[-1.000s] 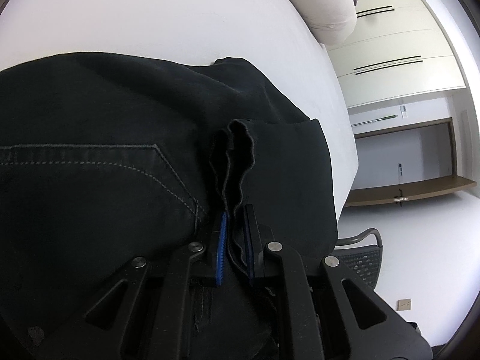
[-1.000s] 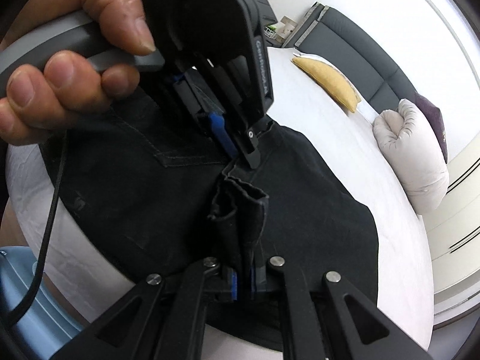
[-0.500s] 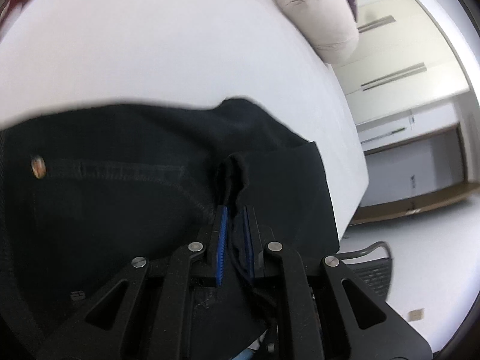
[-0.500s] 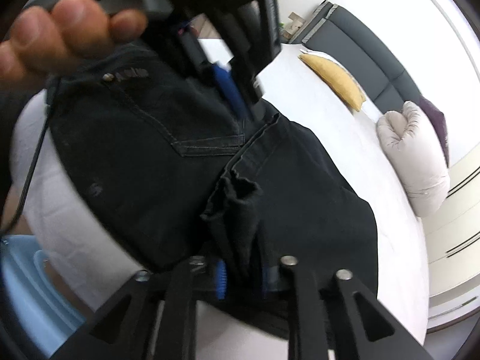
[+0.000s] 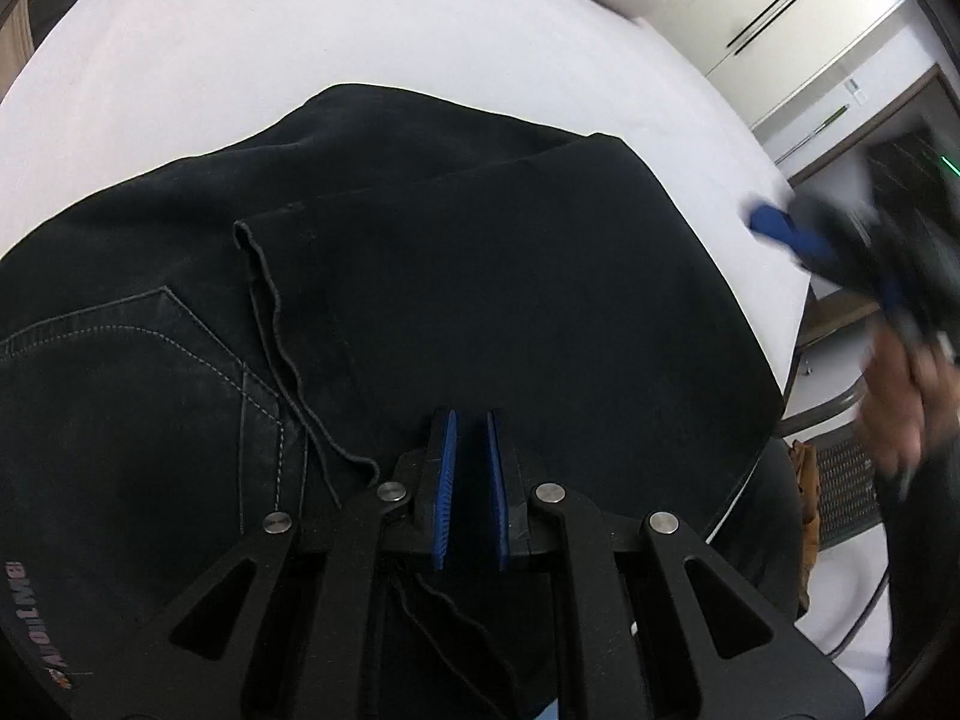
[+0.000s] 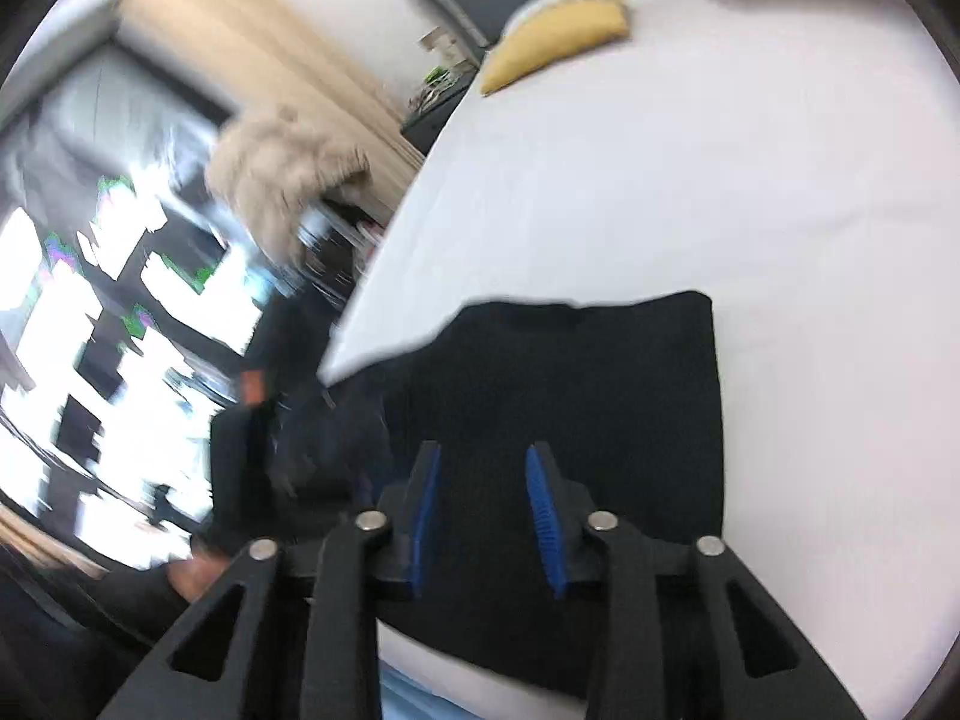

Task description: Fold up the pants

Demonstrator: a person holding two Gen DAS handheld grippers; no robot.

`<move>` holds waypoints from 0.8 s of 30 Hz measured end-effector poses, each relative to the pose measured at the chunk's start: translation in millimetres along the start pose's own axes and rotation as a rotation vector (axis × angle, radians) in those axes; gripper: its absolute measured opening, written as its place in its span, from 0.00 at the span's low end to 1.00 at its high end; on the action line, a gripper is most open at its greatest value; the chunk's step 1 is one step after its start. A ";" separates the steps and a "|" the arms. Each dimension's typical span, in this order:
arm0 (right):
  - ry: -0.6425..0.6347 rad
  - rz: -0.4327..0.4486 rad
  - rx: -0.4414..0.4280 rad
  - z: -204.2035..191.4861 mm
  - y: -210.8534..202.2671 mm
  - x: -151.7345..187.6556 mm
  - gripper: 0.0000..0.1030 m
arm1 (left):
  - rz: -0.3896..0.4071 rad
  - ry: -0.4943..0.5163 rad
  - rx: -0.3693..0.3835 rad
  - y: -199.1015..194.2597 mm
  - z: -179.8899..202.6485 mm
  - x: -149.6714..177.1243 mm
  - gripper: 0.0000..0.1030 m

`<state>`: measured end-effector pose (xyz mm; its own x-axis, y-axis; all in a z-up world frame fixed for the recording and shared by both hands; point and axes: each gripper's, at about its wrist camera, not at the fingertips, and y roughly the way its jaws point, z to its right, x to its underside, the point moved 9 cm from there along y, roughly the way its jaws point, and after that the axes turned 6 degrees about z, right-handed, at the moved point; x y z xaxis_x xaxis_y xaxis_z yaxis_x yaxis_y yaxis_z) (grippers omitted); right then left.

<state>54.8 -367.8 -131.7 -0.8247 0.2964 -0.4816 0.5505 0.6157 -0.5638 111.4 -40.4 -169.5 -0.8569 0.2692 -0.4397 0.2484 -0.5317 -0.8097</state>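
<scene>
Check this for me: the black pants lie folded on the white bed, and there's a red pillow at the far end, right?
Not quite: the pillow is yellow, not red, as the right wrist view shows. The rest holds: the black pants lie folded on the white bed.
</scene>
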 end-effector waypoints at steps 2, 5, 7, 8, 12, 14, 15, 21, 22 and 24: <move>0.083 -0.008 -0.042 24.4 12.7 -18.9 0.31 | 0.003 0.023 -0.010 0.2 1.2 1.0 0.09; 0.173 -0.055 -0.090 49.6 40.9 -33.2 0.31 | 0.003 0.043 -0.026 2.7 2.7 1.2 0.09; 0.216 -0.085 -0.109 60.5 57.7 -33.3 0.31 | 0.002 0.048 -0.029 4.5 3.9 1.2 0.09; 0.233 -0.103 -0.120 63.9 62.9 -29.6 0.31 | 0.002 0.050 -0.029 4.1 2.5 1.2 0.09; 0.245 -0.181 -0.098 70.0 68.9 2.8 0.22 | 0.001 0.040 -0.023 10.2 11.7 2.0 0.09; 0.242 -0.184 -0.116 68.8 61.0 12.6 0.22 | 0.003 0.038 -0.020 11.0 10.9 1.8 0.09; 0.236 -0.190 -0.118 67.8 58.0 17.9 0.22 | 0.005 0.037 -0.018 11.3 10.6 1.8 0.09; 0.168 -0.274 -0.081 55.3 28.6 72.2 0.23 | 0.014 0.024 0.000 11.2 -0.3 8.3 0.09; 0.168 -0.268 -0.080 52.6 22.5 78.7 0.23 | 0.016 0.022 0.002 12.8 -2.9 9.9 0.09; 0.188 -0.259 -0.078 50.4 13.1 91.2 0.23 | 0.021 0.018 0.006 12.0 -4.7 10.4 0.09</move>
<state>-6.7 -369.5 -216.8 -0.9494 0.2478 -0.1929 0.3140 0.7403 -0.5944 107.5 -40.2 -185.6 -0.8433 0.2726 -0.4632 0.2633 -0.5417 -0.7983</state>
